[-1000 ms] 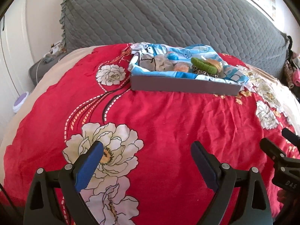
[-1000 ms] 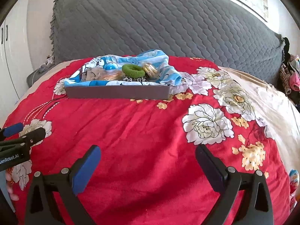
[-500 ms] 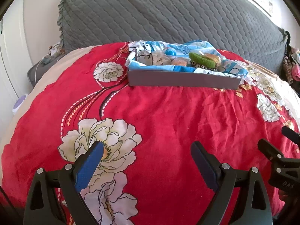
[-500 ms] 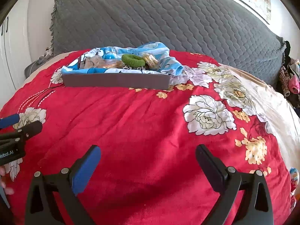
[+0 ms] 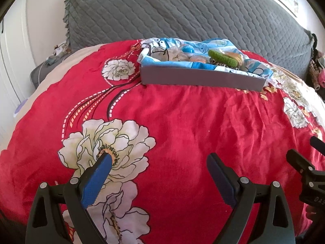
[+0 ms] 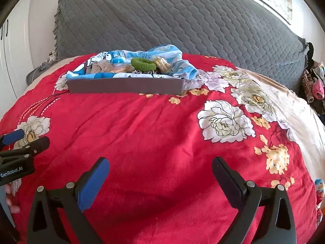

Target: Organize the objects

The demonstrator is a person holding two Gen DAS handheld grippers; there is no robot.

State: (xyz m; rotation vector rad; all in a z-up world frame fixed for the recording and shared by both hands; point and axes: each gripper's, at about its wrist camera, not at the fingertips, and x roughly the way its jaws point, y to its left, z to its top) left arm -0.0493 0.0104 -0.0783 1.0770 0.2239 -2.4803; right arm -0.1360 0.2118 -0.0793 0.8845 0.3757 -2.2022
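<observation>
Both fingers of the left gripper (image 5: 159, 159) are being held spread, empty, over the red bedspread (image 5: 182, 126); one grey tray (image 5: 201, 78) is lying far ahead. Seen from the right wrist, the right gripper (image 6: 160, 162) is likewise being held spread, one green ring (image 6: 143, 63) sitting in the tray.

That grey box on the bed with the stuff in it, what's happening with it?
Nobody is touching it right now. The grey box sits on the red flowered bedspread, lined with a blue cartoon cloth. Inside are a green hair scrunchie, a small blue ball and a few other bits too small to tell. A person holds two grippers near the front of the bed: the left gripper and the right gripper are both open, empty and pointed toward the box.
</observation>
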